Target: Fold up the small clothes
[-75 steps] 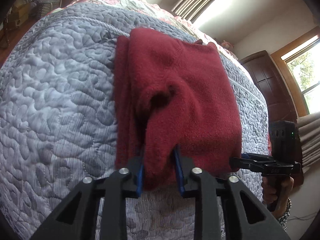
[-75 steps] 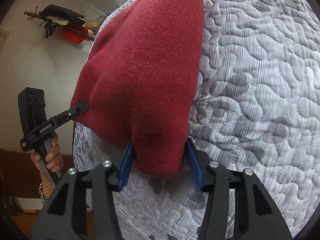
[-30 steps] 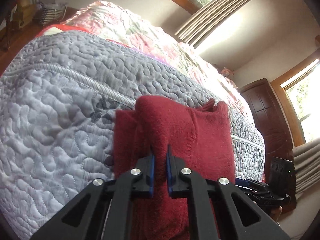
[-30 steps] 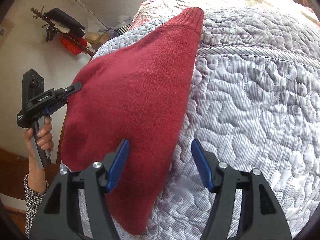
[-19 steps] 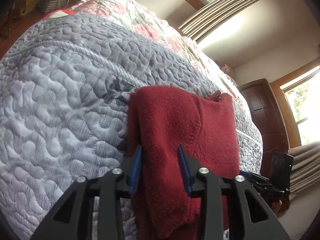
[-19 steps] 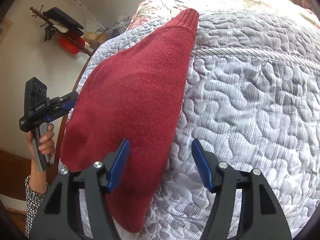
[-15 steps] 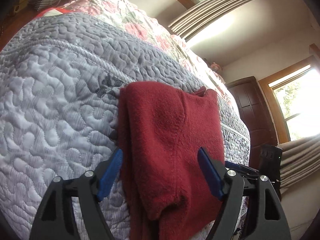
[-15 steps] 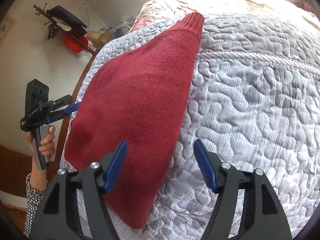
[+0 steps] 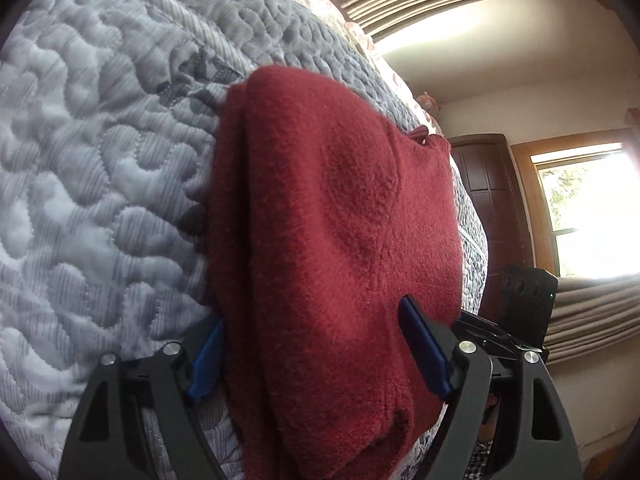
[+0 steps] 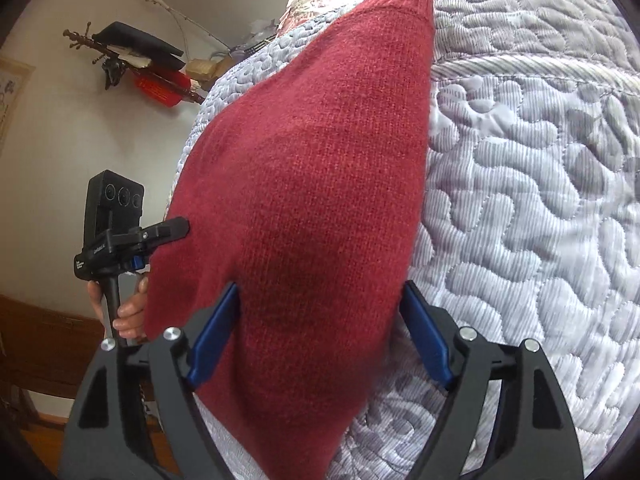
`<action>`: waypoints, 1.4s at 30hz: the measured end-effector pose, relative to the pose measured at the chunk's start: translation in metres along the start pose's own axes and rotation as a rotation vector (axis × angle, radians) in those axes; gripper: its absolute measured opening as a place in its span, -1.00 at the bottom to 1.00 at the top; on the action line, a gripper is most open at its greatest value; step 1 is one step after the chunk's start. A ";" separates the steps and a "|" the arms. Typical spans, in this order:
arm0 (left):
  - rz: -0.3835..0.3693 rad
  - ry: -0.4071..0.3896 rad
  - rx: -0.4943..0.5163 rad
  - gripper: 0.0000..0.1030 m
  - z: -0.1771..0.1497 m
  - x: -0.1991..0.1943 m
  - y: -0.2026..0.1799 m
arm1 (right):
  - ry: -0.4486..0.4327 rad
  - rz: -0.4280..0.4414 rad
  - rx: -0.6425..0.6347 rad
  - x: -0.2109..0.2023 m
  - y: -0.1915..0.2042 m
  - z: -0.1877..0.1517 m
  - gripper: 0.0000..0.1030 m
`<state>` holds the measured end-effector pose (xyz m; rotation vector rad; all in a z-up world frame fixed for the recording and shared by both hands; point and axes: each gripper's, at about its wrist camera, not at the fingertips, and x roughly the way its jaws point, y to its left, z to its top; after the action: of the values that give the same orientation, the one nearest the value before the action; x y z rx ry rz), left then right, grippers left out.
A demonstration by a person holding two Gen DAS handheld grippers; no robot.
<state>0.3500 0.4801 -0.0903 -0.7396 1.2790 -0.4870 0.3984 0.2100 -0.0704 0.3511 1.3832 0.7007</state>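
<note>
Two tools spread wide, left tool [image 9: 320, 344] and right tool [image 10: 320, 332] straddling red sweater [image 10: 320, 168], side lettering unreadable

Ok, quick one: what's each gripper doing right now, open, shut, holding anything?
Left gripper: open, jaws spread either side of the red sweater, not clamping it.
Right gripper: open, straddling the sweater's near end, holding nothing.

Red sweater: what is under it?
The red sweater lies on a grey quilt, which shows all around it. In the left wrist view, more red layers peek out beneath; anything else under it is covered.
</note>
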 end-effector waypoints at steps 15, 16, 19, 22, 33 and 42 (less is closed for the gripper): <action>-0.003 -0.089 0.095 -0.40 -0.025 0.005 -0.065 | -0.067 0.016 -0.067 -0.030 0.017 -0.012 -0.18; -0.009 -0.085 0.106 -0.40 -0.029 0.006 -0.075 | -0.074 0.012 -0.077 -0.039 0.018 -0.016 -0.18; -0.042 -0.072 0.125 -0.40 -0.042 0.014 -0.103 | -0.096 0.020 -0.084 -0.074 0.012 -0.034 -0.18; -0.078 -0.059 0.141 -0.40 -0.058 0.026 -0.136 | -0.122 0.013 -0.094 -0.114 0.004 -0.058 -0.18; -0.065 0.039 0.216 -0.40 -0.137 0.101 -0.223 | -0.106 -0.007 -0.022 -0.194 -0.068 -0.155 -0.15; -0.007 0.016 0.217 -0.32 -0.172 0.150 -0.180 | -0.100 0.056 0.081 -0.158 -0.139 -0.198 -0.01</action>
<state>0.2321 0.2143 -0.0796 -0.5584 1.2165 -0.6279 0.2357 -0.0287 -0.0685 0.4852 1.3134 0.6655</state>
